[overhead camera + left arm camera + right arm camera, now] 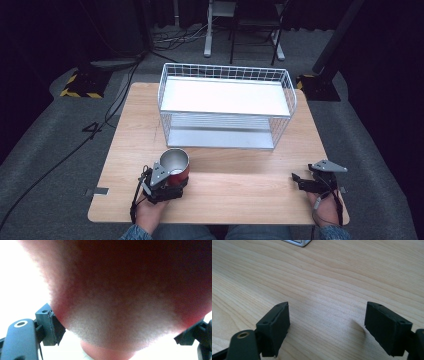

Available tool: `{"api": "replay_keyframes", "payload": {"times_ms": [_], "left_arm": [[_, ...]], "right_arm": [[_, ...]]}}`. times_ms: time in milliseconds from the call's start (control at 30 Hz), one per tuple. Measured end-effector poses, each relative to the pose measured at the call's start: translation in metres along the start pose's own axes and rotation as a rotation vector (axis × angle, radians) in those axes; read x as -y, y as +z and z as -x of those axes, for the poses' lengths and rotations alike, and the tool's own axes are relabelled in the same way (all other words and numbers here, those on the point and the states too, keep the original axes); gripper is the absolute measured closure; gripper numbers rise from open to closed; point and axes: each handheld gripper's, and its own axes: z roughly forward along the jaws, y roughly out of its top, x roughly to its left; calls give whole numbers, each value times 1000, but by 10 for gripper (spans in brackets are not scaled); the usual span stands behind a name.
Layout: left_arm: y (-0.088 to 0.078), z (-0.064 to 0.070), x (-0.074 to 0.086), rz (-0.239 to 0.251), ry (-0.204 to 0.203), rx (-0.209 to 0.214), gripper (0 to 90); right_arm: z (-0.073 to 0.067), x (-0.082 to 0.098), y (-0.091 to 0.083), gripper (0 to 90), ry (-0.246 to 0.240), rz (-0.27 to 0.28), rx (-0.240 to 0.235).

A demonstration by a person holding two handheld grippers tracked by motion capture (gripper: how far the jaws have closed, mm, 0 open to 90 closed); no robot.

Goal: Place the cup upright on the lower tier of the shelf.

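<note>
At the left of the high view, the left gripper (172, 181) is sitting near the front edge of the wooden table (225, 185), its jaws pinching a red metal cup (175, 165) whose open, silvery mouth is facing up and tilting slightly back; the cup is standing on the table, well in front of the rack; in the left gripper view the cup's red wall (120, 302) is looming blurred and very close, with the two black pads pressing against it on either side; farther back, at the middle of the table, a white wire shelf rack (226, 102) is standing with a flat upper and lower shelf; at the right, the right gripper (300, 179) is resting near the table's front right corner, its jaws spreading wide over bare wood.
</note>
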Motion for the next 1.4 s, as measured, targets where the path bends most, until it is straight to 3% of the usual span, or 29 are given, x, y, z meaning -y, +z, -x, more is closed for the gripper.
{"api": "replay_keyframes", "payload": {"times_ms": [267, 600, 867, 1067, 1400], "left_arm": [[-4, 4, -13, 9, 5, 28, 165], [-5, 15, -44, 20, 89, 41, 165], [3, 24, -63, 7, 132, 84, 165], [14, 29, -76, 13, 133, 113, 165], [35, 29, -91, 22, 127, 108, 164]], "right_arm": [[0, 0, 0, 211, -3, 1, 0], [0, 0, 0, 210, -2, 1, 2], [0, 0, 0, 210, 7, -1, 7], [0, 0, 0, 210, 3, -1, 12], [-1, -1, 1, 210, 2, 0, 16]]}}
